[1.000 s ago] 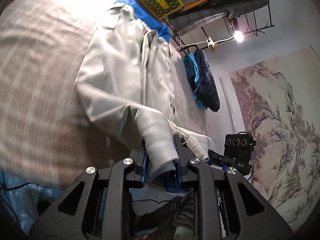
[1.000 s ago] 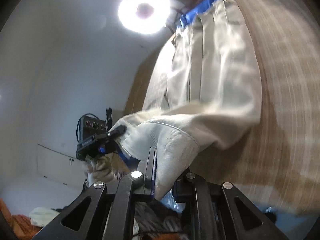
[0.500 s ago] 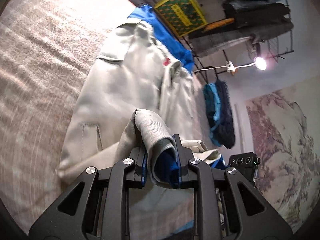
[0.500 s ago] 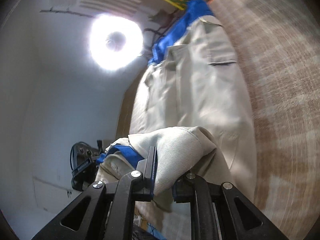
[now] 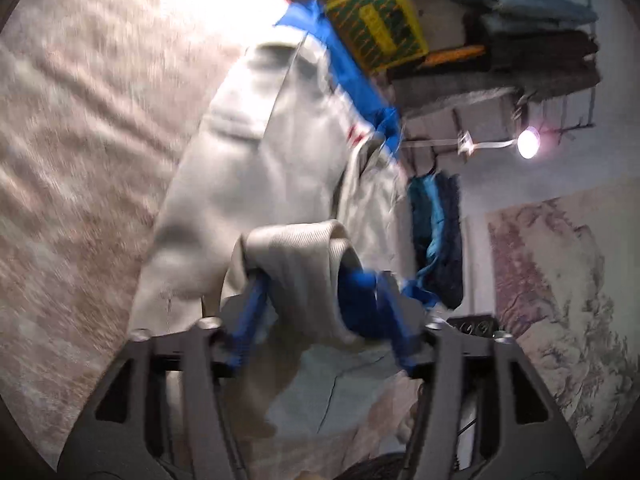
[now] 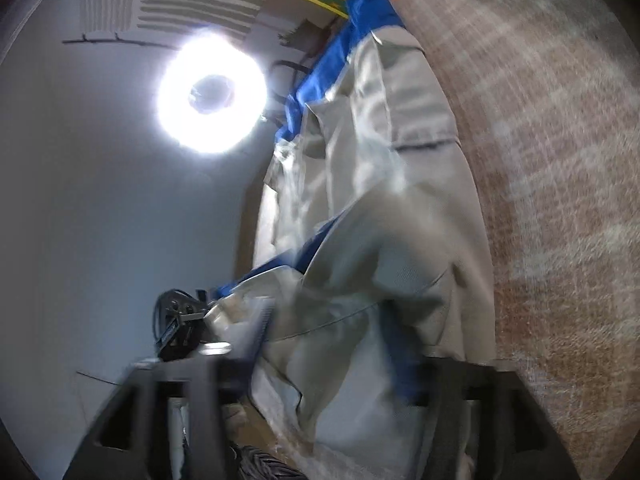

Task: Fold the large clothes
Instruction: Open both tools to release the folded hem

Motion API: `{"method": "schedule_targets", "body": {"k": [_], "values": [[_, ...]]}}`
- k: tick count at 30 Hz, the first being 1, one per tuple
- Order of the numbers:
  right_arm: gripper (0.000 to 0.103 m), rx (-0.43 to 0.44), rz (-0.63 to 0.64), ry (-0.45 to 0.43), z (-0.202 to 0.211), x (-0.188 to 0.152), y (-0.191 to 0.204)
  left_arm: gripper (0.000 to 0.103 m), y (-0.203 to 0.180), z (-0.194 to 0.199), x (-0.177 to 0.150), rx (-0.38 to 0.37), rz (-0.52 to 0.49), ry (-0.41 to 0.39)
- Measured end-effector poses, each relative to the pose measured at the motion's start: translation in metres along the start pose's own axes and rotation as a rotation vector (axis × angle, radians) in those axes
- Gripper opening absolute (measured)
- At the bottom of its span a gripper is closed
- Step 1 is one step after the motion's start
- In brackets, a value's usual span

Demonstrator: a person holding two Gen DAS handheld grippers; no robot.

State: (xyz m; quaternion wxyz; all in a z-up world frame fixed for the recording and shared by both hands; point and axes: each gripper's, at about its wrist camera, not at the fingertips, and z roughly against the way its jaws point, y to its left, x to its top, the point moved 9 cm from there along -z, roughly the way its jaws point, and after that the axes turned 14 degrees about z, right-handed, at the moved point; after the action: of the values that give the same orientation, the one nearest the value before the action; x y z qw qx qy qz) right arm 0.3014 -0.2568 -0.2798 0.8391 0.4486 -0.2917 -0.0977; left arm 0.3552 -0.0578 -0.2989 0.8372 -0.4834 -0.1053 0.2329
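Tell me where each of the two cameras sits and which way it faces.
Left wrist: on the left claw, looking along its fingers at the beige jacket on the bed, clothes rack beyond; jaws just opened, cuff loose between them.
Right wrist: on the right claw, looking up the jacket toward a ring light; jaws just opened around the fabric.
Shared: jacket, its blue lining, bed.

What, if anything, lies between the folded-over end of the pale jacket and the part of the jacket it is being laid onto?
Nothing visible does. The folded end sits between the open fingers of the left gripper, directly over the jacket spread on the bedcover. No other object lies on that stretch of cloth.
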Motion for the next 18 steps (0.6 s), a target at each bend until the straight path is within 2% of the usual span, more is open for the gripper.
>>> {"method": "schedule_targets", "body": {"k": [2, 4, 6, 7, 10, 13, 16, 18], "values": [[0.073, 0.022, 0.005, -0.021, 0.013, 0.003, 0.003, 0.062, -0.008, 0.015, 0.008, -0.033, -0.020, -0.034], [0.070, 0.009, 0.031, -0.043, 0.024, 0.007, 0.003, 0.062, -0.011, 0.025, 0.012, -0.015, -0.078, -0.071], [0.065, -0.077, 0.104, -0.057, 0.038, 0.011, 0.000, 0.062, -0.009, 0.026, 0.010, 0.025, -0.157, -0.079], [0.059, -0.112, 0.133, -0.053, 0.041, 0.010, -0.002, 0.062, -0.006, 0.024, 0.006, 0.053, -0.190, -0.072], [0.048, -0.210, 0.213, -0.005, 0.045, 0.000, -0.011, 0.062, 0.011, 0.010, -0.009, 0.133, -0.268, -0.028], [0.048, -0.263, 0.250, 0.061, 0.038, -0.014, -0.019, 0.062, 0.029, -0.004, -0.022, 0.191, -0.307, 0.013], [0.048, -0.280, 0.267, 0.097, 0.030, -0.022, -0.021, 0.062, 0.032, -0.007, -0.026, 0.193, -0.310, 0.011], [0.047, -0.299, 0.291, 0.101, 0.028, -0.024, -0.019, 0.048, 0.033, -0.006, -0.027, 0.182, -0.302, 0.016]]}}
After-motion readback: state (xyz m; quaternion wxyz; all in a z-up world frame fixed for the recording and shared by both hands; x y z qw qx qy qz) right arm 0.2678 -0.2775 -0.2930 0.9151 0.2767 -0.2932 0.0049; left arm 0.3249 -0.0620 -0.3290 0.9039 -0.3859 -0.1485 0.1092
